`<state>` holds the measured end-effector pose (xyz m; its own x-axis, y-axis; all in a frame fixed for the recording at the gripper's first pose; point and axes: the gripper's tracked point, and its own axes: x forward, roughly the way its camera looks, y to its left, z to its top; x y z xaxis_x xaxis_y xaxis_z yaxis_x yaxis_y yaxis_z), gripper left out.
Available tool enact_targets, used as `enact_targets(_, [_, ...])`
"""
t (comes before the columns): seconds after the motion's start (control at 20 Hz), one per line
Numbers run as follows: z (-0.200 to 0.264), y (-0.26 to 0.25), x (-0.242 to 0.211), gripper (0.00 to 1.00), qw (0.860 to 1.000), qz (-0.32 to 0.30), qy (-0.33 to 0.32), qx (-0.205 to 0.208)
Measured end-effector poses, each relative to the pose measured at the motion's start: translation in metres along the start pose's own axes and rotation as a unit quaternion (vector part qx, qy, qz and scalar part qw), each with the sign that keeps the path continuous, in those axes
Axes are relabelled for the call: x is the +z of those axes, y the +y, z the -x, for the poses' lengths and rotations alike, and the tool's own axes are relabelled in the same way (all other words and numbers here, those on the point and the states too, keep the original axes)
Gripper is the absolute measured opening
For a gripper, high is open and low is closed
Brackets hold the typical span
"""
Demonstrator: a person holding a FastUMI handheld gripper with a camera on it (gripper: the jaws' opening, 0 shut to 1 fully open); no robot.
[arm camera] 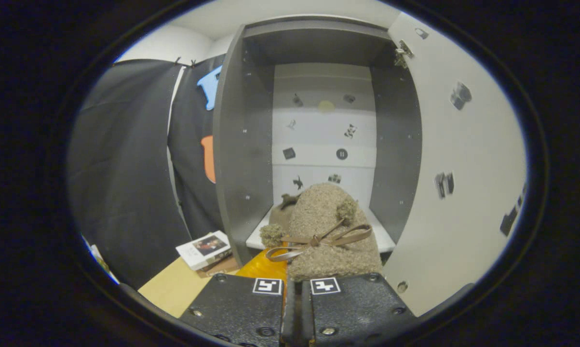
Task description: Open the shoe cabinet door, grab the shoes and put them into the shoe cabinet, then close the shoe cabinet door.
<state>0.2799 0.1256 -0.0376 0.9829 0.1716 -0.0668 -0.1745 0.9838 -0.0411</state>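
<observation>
- Facing the open shoe cabinet (244, 144) in the gripper view; its dark side walls stand left and right, with a pale back panel (321, 135) far inside carrying small dark stickers.
- Cabinet door (458, 168): pale, swung open to the right, its inner face dotted with small stickers, a hinge (403, 54) at its top far corner where it meets the right wall.
- Cabinet floor shelf (260, 234): pale, its near edge showing left of the shoe and a strip of it showing right of the shoe beside the door.
- Shoe (328, 226): fuzzy tan slipper with a tan ribbon bow (318, 239) and two pompoms, just ahead of the fingers, its far part over the shelf's near edge, its near end toward the gripper. Open room remains above it up to the cabinet's top board, and a narrow margin on each side to the walls.
- Gripper (297, 289): the two fingers drawn close together with only a thin slit between them; the slipper's near end meets their tips, though whether they pinch it cannot be told.
- Orange-yellow item (265, 267): near left of the shoe, just ahead of the left finger.
- Book (205, 249): lying on the tan table surface (174, 286), left of the cabinet's left wall.
- Black cloth wall (126, 168): hanging left of the cabinet.
</observation>
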Motion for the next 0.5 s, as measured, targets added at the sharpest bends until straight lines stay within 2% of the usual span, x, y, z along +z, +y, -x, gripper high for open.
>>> enact_targets(0.25, [-0.061, -0.016, 0.053, 0.09, 0.999, 0.012, -0.025, -0.016])
enact_targets(0.35, [-0.094, -0.022, 0.055, 0.09, 1.000, 0.017, -0.018, -0.017])
enact_targets(0.5, [-0.145, -0.026, 0.047, 0.09, 1.000, -0.008, 0.012, -0.005])
